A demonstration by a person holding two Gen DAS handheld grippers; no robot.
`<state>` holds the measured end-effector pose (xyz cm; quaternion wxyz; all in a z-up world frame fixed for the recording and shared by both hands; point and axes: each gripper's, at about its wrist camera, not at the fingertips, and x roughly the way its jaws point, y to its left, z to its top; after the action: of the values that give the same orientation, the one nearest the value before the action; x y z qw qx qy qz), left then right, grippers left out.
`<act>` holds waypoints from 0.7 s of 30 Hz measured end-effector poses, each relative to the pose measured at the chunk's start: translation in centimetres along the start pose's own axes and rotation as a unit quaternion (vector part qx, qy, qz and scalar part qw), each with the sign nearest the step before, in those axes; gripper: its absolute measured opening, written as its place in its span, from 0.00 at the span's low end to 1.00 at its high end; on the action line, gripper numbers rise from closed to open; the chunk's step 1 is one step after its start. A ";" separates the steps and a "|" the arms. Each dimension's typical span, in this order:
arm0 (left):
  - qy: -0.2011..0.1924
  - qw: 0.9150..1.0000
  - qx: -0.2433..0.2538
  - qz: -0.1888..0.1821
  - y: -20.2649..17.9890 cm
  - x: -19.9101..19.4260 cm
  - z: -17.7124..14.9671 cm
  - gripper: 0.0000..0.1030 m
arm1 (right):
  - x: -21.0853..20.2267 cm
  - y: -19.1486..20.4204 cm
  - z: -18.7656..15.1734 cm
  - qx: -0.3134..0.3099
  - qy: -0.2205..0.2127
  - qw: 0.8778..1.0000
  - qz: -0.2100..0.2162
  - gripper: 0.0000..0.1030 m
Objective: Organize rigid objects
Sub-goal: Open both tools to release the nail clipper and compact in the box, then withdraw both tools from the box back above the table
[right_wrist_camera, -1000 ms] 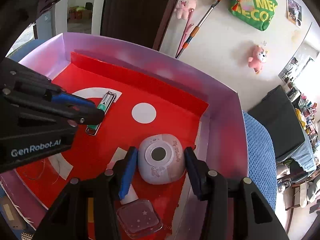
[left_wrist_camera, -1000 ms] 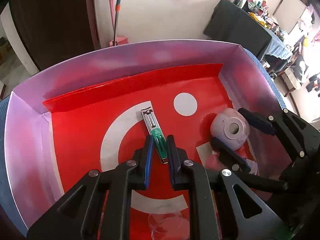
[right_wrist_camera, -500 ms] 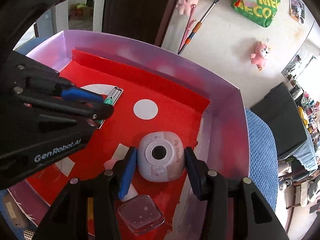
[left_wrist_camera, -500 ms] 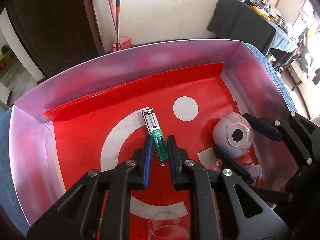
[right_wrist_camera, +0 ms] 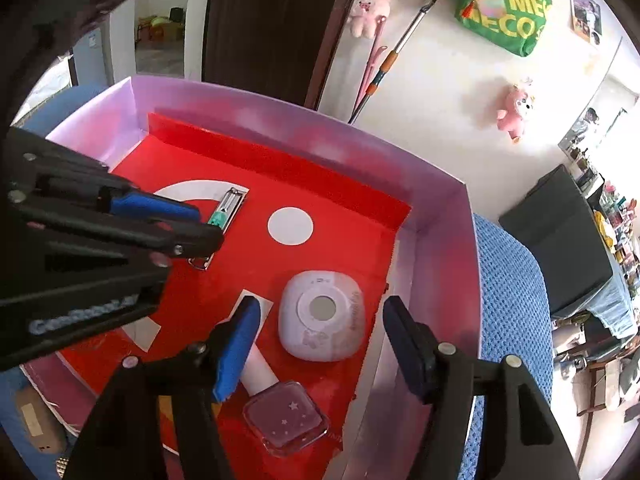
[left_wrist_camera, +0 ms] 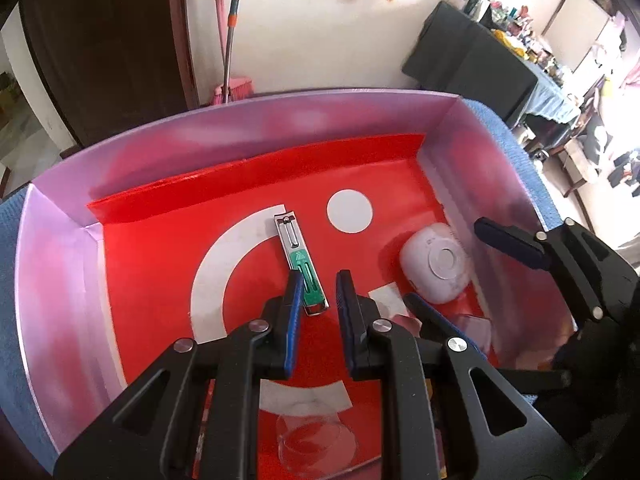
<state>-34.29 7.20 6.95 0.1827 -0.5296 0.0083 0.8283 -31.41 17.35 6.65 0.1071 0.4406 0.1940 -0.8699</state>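
A purple-walled box (left_wrist_camera: 240,136) with a red floor holds the objects. A silver and green nail clipper (left_wrist_camera: 300,260) lies flat on the floor. Its near end sits between the fingers of my left gripper (left_wrist_camera: 320,282), which is open and not pressing on it. A white rounded case (right_wrist_camera: 322,316) rests on the floor near the right wall. My right gripper (right_wrist_camera: 322,306) is open around the case, with a gap on each side. In the left wrist view the case (left_wrist_camera: 436,268) and the right gripper (left_wrist_camera: 444,260) show at the right. In the right wrist view the left gripper (right_wrist_camera: 208,226) covers part of the clipper (right_wrist_camera: 228,208).
A square pink nail-polish bottle (right_wrist_camera: 286,420) with a white cap lies just under my right gripper. A clear round piece (left_wrist_camera: 316,440) lies on the floor below my left gripper. The box (right_wrist_camera: 440,240) stands on a blue cloth (right_wrist_camera: 508,300). A broom leans on the wall behind.
My right gripper's fingers have spread and let go of the white case, which now sits on the box floor. My left gripper's fingers have parted a little around the clipper.
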 end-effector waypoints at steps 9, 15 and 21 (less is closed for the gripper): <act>-0.059 0.998 0.003 -0.013 0.0 -5.9 -2.7 0.17 | -6.1 -0.1 -1.3 0.020 -0.051 0.999 0.002 0.67; -0.119 0.993 0.005 -0.012 -1.1 -10.9 -5.8 0.31 | -12.4 -0.5 -3.0 0.053 -0.109 0.993 0.014 0.72; -0.196 0.981 -0.007 0.004 -2.2 -16.1 -10.0 0.63 | -18.3 0.0 -6.7 0.067 -0.162 0.984 0.012 0.76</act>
<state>-18.89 2.47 17.10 0.1736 -0.3580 -0.0317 0.9169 -15.83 20.51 17.85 0.1181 0.3025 0.1102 -0.9393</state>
